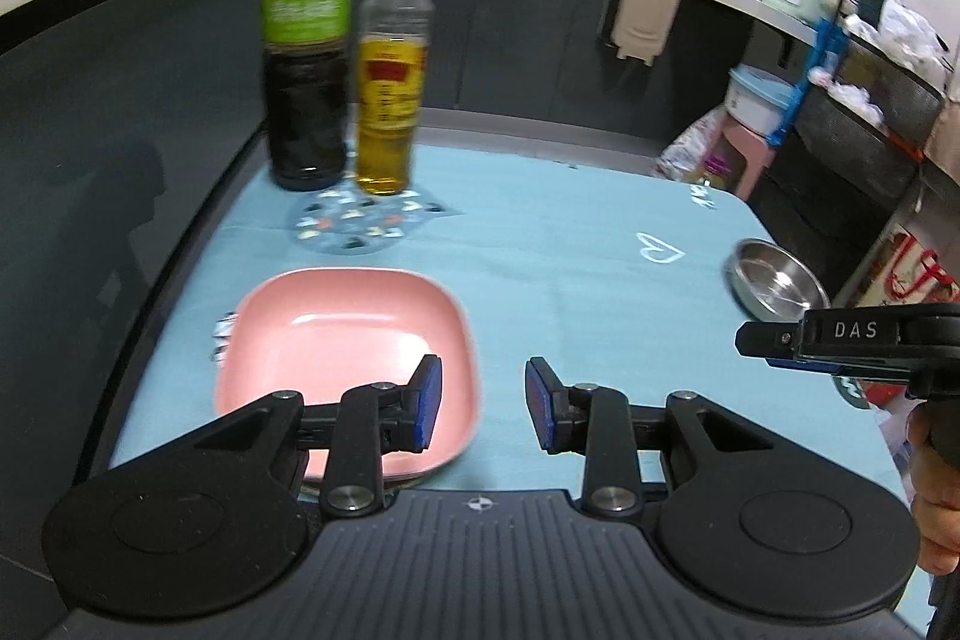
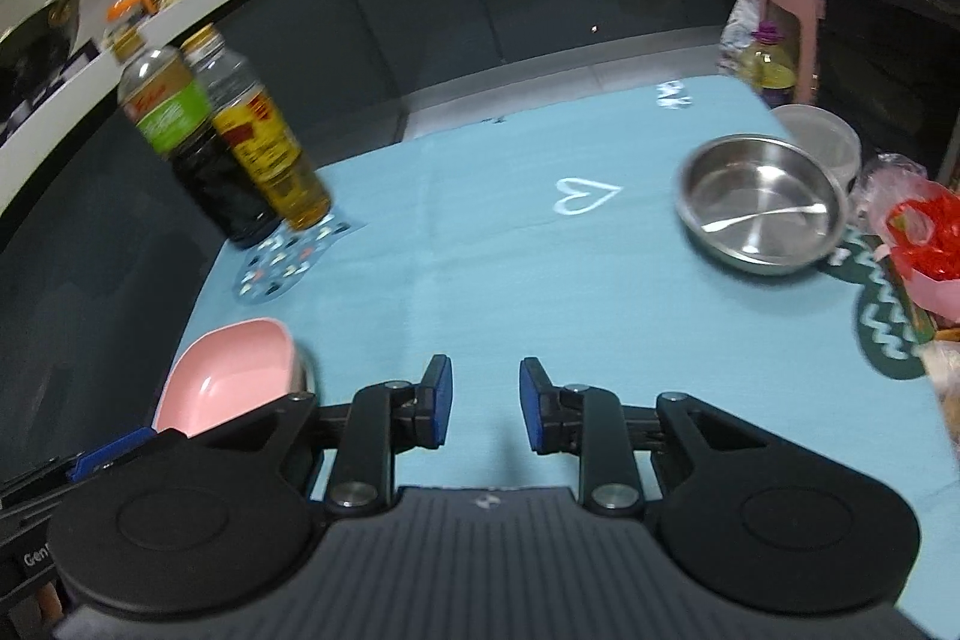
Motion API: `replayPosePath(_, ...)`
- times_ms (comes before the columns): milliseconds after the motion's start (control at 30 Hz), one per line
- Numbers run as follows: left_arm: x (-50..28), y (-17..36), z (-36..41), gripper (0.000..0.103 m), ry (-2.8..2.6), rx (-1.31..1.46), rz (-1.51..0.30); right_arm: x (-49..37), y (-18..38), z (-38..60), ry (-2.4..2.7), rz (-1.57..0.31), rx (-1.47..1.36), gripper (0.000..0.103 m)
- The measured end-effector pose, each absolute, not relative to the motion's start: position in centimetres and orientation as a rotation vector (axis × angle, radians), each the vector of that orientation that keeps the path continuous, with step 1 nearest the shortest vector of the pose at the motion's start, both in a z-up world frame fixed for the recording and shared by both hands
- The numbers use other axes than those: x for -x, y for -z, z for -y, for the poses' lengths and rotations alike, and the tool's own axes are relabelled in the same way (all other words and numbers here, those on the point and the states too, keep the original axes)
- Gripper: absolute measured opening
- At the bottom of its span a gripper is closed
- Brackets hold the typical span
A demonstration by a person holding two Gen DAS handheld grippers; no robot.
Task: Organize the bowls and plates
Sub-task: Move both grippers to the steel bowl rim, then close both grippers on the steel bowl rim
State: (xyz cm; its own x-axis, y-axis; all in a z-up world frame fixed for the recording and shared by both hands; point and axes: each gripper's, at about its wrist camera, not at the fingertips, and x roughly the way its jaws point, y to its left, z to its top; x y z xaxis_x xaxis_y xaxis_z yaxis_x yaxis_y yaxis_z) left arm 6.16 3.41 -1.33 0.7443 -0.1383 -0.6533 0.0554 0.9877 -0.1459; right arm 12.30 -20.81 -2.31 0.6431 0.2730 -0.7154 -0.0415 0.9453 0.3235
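A pink square plate (image 1: 336, 346) lies on the light blue tablecloth at the near left; it also shows in the right wrist view (image 2: 231, 382). A steel bowl (image 2: 762, 202) sits at the table's right side, also in the left wrist view (image 1: 777, 280). A white bowl (image 2: 825, 139) stands just behind it. My left gripper (image 1: 483, 409) is open and empty, its left finger over the plate's right edge. My right gripper (image 2: 485, 403) is open and empty above bare cloth; its side shows in the left wrist view (image 1: 840, 340).
A dark soy sauce bottle (image 1: 306, 58) and a yellow oil bottle (image 1: 390, 82) stand at the far left beside a patterned coaster (image 1: 354, 223). A red bag (image 2: 924, 232) and a green mat (image 2: 888, 316) lie at the right edge.
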Motion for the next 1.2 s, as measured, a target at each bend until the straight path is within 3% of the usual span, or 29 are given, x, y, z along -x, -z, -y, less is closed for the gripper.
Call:
replayPosePath(667, -13.3, 0.6, 10.6, 0.030, 0.344, 0.029, -0.748, -11.9, 2.6, 34.4, 0.051, -0.735, -0.494, 0.027)
replayPosePath(1200, -23.5, 6.3, 18.9, 0.030, 0.313, 0.046, -0.873, -18.1, 6.6, 38.0, 0.154, -0.802, -0.611, 0.027)
